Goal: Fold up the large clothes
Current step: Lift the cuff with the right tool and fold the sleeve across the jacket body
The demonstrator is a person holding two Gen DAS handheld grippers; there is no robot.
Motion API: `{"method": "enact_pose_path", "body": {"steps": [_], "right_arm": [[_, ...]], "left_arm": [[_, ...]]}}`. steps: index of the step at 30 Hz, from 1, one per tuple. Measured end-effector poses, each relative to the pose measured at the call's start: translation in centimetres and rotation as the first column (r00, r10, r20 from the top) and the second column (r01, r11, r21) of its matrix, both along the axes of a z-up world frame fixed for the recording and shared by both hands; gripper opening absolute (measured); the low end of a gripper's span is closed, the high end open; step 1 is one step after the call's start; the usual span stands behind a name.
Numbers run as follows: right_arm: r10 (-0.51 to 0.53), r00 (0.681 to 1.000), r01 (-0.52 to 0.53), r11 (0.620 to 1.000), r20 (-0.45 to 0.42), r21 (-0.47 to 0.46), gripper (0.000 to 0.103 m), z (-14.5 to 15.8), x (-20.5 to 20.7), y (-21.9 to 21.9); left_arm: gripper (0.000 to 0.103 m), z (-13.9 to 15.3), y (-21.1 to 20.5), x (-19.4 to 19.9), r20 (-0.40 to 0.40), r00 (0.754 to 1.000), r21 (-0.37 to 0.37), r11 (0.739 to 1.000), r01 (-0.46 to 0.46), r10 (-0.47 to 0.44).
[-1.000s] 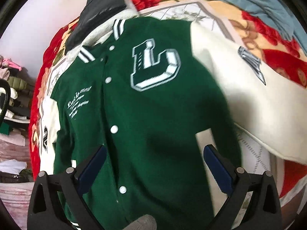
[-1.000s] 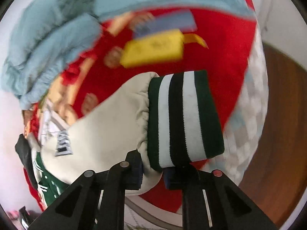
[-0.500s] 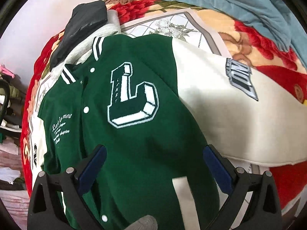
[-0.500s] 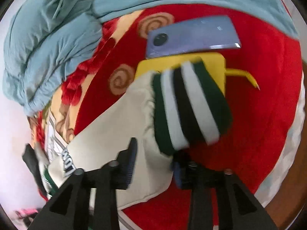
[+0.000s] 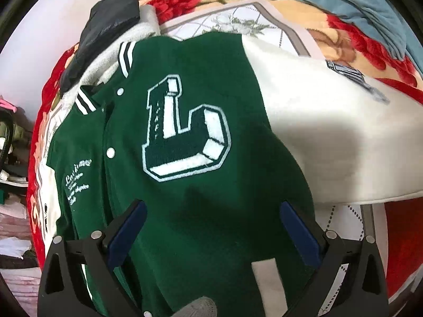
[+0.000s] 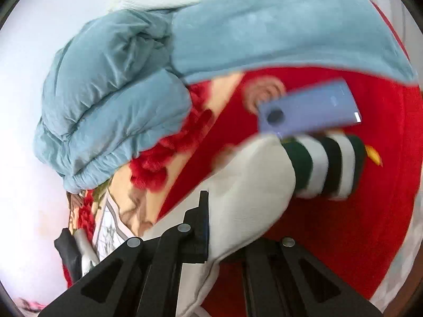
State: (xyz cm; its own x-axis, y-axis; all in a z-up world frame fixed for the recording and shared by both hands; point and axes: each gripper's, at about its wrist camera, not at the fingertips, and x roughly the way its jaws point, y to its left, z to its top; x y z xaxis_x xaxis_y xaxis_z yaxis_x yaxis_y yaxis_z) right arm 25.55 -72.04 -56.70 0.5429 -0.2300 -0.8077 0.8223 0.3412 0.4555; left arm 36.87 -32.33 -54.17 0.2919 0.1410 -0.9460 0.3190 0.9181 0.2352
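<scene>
1. Varsity jacket (image 5: pixel 190 185), green body with cream sleeves, lies front-up on the bed, on a red floral blanket (image 5: pixel 364 39). Snap front looks closed; a big white-edged "L" patch (image 5: pixel 185 132) sits on the chest.
2. Small white script (image 5: pixel 78 179) on the other chest panel; too small to read.
3. Striped collar (image 5: pixel 125 58) points toward the far side, where a dark garment (image 5: pixel 105 26) and some cream fleece lie touching it.
4. Left hand-held gripper (image 5: pixel 211 227) hangs over the jacket's lower body, jaws spread wide, blue pads (image 5: pixel 127 227) clear on either side, grasping nothing.
5. Cream sleeve (image 5: pixel 330 137) stretches out sideways from the green body across the blanket; a grey patch (image 5: pixel 354 76) shows on its upper part.
6. Right hand-held gripper (image 6: pixel 224 235) is clenched on the sleeve (image 6: pixel 246 192) short of the cuff; cloth bunches between the jaws and hides one pad.
7. Green-and-white striped cuff (image 6: pixel 327 166) sticks out past the grip, blurred, just beside a purple phone (image 6: pixel 309 111) lying on the blanket.
8. A yellow tip (image 6: pixel 372 154) shows beside the cuff; cannot tell what it belongs to.
9. Light blue quilt (image 6: pixel 119 100) is heaped at the far edge of the bed.
</scene>
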Motion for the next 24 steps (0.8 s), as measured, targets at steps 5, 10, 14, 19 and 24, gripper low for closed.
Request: {"method": "enact_pose_path", "body": {"steps": [5,10,14,19,24], "right_arm": [[0.118,0.987,-0.089,0.966,-0.108,0.244,0.021,-7.7,2.7,-1.7],[0.109,0.993,-0.097,0.977,-0.052,0.192,0.002,-6.2,3.0,0.2],[0.168,0.986,-0.169,0.984,0.01,0.052,0.002,0.8,6.3,4.3],[0.338,0.941,-0.335,0.937,0.014,-0.102,0.002,9.6,12.0,12.1],[0.572,0.82,-0.565,0.798,-0.03,-0.211,0.002,15.1,20.1,24.5]], "left_arm": [[0.103,-0.5,0.8,0.8,-0.005,0.999,-0.01,0.999,-0.036,0.036],[0.103,0.3,2.3,1.7,0.007,0.998,-0.031,0.997,-0.068,0.068],[0.103,1.1,4.8,2.7,0.025,0.995,0.072,0.993,-0.098,0.096],[0.103,2.8,11.5,3.9,0.026,0.978,0.071,0.975,-0.208,0.207],[0.103,5.1,19.7,5.0,0.045,0.939,0.071,0.937,-0.343,0.34]]}}
